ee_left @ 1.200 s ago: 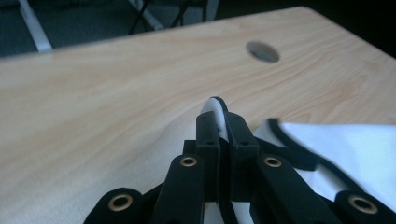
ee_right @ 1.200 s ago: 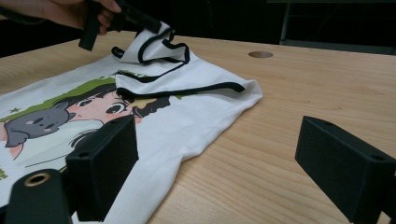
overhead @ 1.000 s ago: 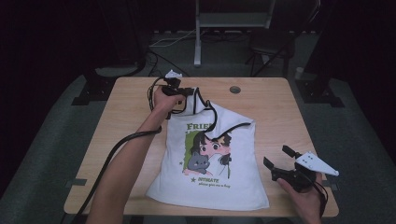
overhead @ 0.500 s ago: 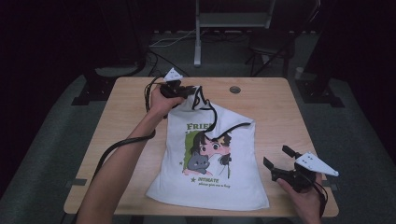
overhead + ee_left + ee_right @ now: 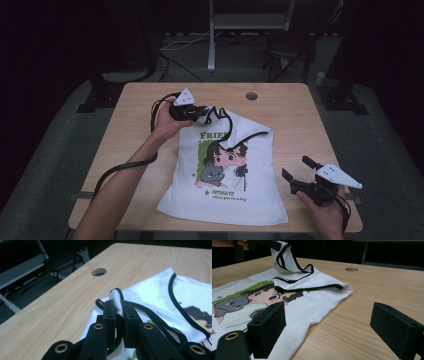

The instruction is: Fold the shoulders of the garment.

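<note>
A light wooden table (image 5: pixel 130 130) is seen from above. At its left, the person's left hand (image 5: pixel 165 125) holds the left gripper (image 5: pixel 202 112), whose jaws are clamped on a black-trimmed strap (image 5: pixel 115 298) of a white tank top (image 5: pixel 225 200), lifting that strap off the wood near the table's far side. The tank top lies flat across the middle of the table, printed with a cartoon girl and a grey cat (image 5: pixel 212 174). A round hole (image 5: pixel 251 96) sits in the tabletop beyond it. At the near right edge, the right gripper (image 5: pixel 295 175) rests just beside the shirt's hem, jaws wide apart, gripping nothing.
</note>
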